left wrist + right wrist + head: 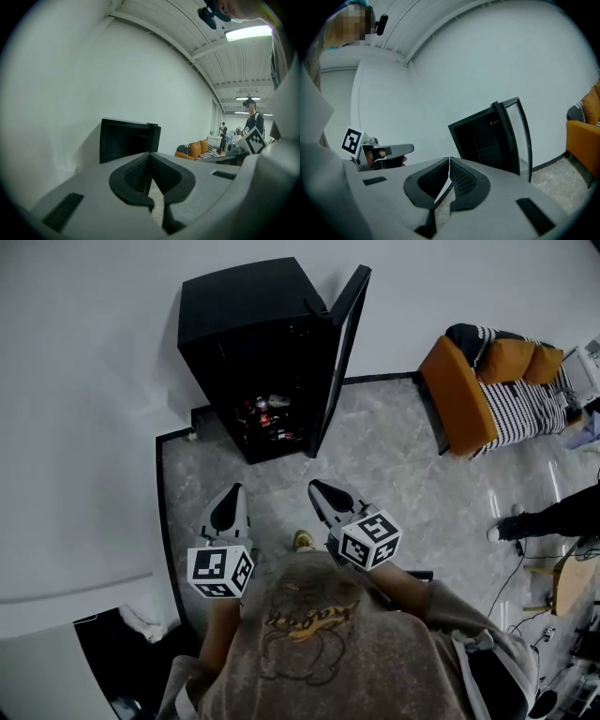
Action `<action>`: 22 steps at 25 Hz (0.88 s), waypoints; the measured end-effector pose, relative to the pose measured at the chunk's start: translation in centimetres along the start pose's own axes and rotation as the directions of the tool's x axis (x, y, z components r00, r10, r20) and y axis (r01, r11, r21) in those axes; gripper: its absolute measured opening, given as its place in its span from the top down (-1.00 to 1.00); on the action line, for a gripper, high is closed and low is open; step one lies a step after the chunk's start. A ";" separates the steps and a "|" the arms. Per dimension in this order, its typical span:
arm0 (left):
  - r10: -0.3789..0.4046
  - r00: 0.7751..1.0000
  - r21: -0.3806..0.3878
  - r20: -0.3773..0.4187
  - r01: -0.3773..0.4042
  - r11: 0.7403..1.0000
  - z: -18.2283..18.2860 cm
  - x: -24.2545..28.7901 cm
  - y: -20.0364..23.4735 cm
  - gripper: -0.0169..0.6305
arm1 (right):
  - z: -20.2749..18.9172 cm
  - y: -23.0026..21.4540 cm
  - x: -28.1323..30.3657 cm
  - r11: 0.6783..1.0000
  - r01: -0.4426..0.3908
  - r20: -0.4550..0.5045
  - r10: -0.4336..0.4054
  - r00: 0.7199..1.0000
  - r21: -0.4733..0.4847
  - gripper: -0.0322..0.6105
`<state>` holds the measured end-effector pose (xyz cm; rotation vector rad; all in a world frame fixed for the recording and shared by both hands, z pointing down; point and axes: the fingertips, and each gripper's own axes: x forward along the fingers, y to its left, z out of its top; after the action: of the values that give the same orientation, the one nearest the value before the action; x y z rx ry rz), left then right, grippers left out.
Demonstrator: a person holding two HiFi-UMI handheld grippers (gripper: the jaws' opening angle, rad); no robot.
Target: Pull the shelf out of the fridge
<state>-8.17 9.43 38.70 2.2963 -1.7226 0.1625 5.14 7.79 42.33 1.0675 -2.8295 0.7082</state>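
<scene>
That small black fridge (pixel 251 338) stands against the white wall (pixel 84 381), glass door (pixel 339 352) swung open, well apart from the person, and the thin shelf (pixel 486 151) is just faint level lines in its dark inside. My guess is it's a light, stiff rack, long axis side to side, front edge facing the room, and that edge is where I'd grab it. The left gripper (pixel 234 491) and right gripper (pixel 319 488) both have their jaws pressed together on nothing.

A large indoor lab staged as a home: small black fridge (pixel 272 362) against white wall, orange sofa (pixel 492 390), marble-pattern floor (pixel 375 456), ceiling strip lights (pixel 248 33).
</scene>
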 end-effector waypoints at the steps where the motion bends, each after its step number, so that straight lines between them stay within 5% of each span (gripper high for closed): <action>1: 0.005 1.000 -0.001 0.003 -0.005 1.000 0.3 0.6 0.0 0.93 | 0.4 -0.5 0.2 1.000 -0.006 -0.001 0.006 1.000 -0.001 0.83; 22: 0.038 0.999 -0.006 -0.003 -0.038 0.999 1.2 7.2 3.9 0.93 | 2.0 -5.9 8.4 0.998 -0.031 -0.020 0.032 0.999 0.047 0.83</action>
<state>-9.94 1.39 39.91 2.2596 -1.7635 0.1670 2.72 -2.16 44.54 1.0176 -2.8320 0.7868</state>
